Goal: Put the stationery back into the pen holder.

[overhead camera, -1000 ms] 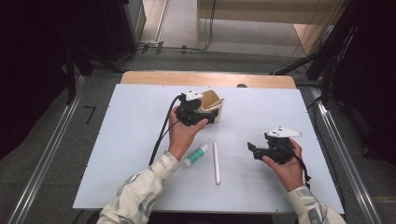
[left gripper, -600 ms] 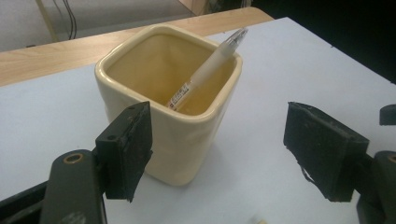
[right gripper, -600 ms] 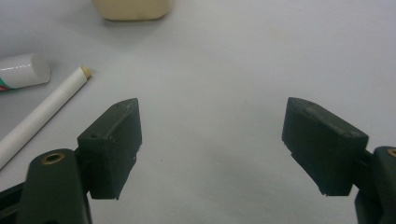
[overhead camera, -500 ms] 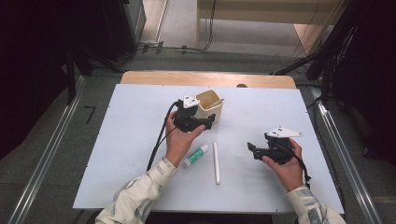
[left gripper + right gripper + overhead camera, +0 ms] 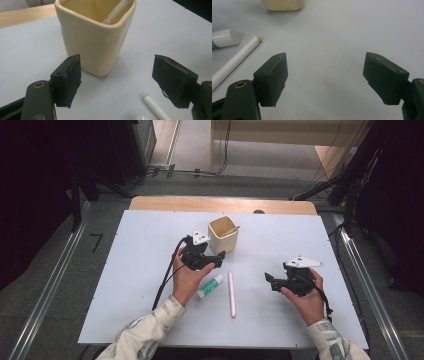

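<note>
Matte white table [image 5: 140,285] — glossy cream square cup [image 5: 223,234]; both grippers' jaws gape wide, empty.

White table [image 5: 130,270]: cream cup [image 5: 222,235], glue stick [image 5: 209,286], white stick [image 5: 231,294] (flat).

Cream cup [image 5: 96,40]: glazed ceramic by the look, smooth, with a soft sheen; faint dimples are noted in the wall. White stick inside the cup [image 5: 117,12]: matt, paper-like wrap. White stick on the bench [image 5: 231,293]: the same matt, paper-like surface, with a tan end face seen in the right gripper view. Glue stick [image 5: 209,286]: smooth plastic, white cap slightly glossy, green printed label. Bench [image 5: 140,270]: covered by a pale, matt, smooth sheet; bare light wood is seen along the far edge. Left claw [image 5: 117,82] and right claw [image 5: 327,80]: black matt pads, worn and rough at the edges, set on dull dark plastic with brass-coloured inserts. Sleeves [image 5: 145,335]: pale woven cloth.
</note>
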### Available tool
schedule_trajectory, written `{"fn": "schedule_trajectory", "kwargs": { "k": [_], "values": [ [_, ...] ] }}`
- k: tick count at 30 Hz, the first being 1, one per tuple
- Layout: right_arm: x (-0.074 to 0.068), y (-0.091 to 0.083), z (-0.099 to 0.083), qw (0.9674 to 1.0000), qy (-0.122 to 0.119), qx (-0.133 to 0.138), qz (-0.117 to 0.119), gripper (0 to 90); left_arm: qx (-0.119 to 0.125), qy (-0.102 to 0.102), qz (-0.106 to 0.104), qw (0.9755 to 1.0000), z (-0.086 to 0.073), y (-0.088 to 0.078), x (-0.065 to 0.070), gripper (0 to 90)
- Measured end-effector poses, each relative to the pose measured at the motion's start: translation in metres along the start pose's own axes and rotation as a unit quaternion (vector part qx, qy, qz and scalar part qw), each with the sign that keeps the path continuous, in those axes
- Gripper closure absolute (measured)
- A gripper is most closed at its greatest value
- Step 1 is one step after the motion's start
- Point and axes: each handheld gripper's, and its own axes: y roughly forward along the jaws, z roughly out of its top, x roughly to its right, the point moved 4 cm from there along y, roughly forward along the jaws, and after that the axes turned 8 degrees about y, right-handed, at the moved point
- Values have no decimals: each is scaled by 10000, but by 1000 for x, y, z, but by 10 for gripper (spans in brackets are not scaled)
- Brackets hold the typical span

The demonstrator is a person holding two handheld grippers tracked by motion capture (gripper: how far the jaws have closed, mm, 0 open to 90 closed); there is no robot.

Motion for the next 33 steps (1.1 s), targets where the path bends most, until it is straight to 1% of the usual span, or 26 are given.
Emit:
{"fn": "schedule_trajectory", "kwargs": {
  "k": [6, 9, 20, 26, 28, 33],
  "values": [
    [0, -1, 0, 10000, -1, 4, -5, 187, -94, 3, 19, 10000, -12, 1, 3, 234],
    [0, -1, 0, 10000, 6, 8, -5, 186, -123, 30, -9, 9999, -16, 0, 6, 233],
    [0, -1, 0, 10000, -12, 15, -12, 187, -156, 38, -90, 9998, -30, -8, 14, 233],
    [0, -1, 0, 10000, 2, 17, -16, 187, -230, 71, -119, 9996, -38, -14, 16, 233],
    [0, -1, 0, 10000, -2, 20, -12, 186, -237, 34, -105, 9997, -40, -16, 17, 233],
    [0, -1, 0, 10000, 8, 13, -13, 187, -324, 47, -133, 9994, -47, -20, 19, 233]
  ]
}}
